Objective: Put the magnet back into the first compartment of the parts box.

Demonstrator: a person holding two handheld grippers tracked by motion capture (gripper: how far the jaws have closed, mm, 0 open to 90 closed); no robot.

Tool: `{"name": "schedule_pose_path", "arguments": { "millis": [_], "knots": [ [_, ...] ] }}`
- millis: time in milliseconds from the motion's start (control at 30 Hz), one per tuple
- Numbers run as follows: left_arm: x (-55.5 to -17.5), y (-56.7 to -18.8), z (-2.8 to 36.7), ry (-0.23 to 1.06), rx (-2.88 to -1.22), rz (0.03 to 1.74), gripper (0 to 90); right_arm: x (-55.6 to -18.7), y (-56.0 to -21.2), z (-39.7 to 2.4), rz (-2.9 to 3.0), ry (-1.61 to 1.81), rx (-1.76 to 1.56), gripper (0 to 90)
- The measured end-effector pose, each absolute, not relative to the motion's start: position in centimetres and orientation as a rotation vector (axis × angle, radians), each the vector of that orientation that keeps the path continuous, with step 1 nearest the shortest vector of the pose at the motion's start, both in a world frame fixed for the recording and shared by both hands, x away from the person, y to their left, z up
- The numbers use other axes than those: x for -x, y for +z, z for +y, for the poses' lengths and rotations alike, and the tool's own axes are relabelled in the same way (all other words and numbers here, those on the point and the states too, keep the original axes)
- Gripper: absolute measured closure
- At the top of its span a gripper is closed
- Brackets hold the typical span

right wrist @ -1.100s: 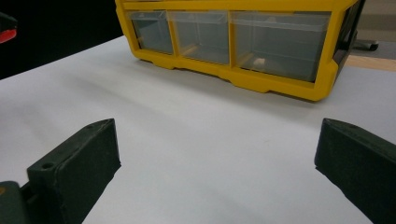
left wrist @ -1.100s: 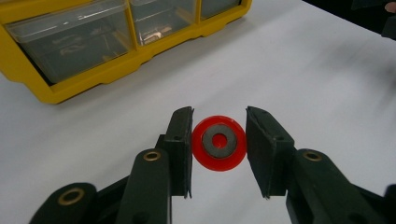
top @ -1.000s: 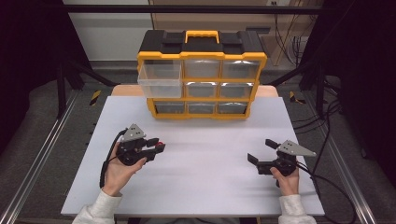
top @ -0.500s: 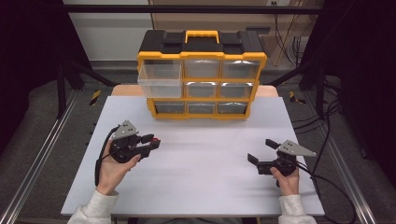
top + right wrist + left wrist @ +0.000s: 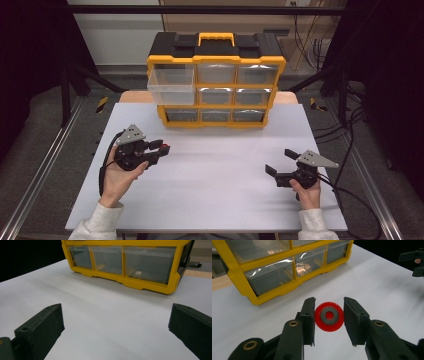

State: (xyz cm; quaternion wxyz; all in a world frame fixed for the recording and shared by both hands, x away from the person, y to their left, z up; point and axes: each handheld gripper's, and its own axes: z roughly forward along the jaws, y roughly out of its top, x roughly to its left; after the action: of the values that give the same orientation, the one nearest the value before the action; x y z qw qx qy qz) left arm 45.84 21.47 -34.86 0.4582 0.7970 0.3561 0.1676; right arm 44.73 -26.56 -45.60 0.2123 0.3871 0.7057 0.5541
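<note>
left gripper [image 5: 161,148] clamped on a red disc [image 5: 329,316], held flat-on between its jaws just above the table [image 5: 220,200]. open drawer [image 5: 171,84] lies ahead of it, up on the organizer [image 5: 216,85]. right gripper [image 5: 279,162] jaws wide apart, nothing in them, farther off.

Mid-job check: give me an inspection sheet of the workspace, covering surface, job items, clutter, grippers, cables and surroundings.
Surface: white table, bare in front of the organizer.
Job's things: red disc with a grey centre ring; yellow drawer organizer at the table's far edge, its top-left drawer pulled out.
Clutter: nothing seen.
Grippers: left gripper shut on the red disc, held above the table; right gripper open, holding nothing.
Cables: one black cable trails from each gripper.
Surroundings: dark frame, floor cables at right.
</note>
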Motion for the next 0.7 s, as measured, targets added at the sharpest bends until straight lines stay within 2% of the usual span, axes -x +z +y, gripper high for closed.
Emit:
{"name": "schedule_pose_path", "arguments": {
  "millis": [700],
  "knots": [
    [-46.6,-32.7,21.3,0.445,-1.937,0.852,62.1,-44.7,-45.6,-26.6,1.957,1.539,-1.076,0.4]
  ]
}}
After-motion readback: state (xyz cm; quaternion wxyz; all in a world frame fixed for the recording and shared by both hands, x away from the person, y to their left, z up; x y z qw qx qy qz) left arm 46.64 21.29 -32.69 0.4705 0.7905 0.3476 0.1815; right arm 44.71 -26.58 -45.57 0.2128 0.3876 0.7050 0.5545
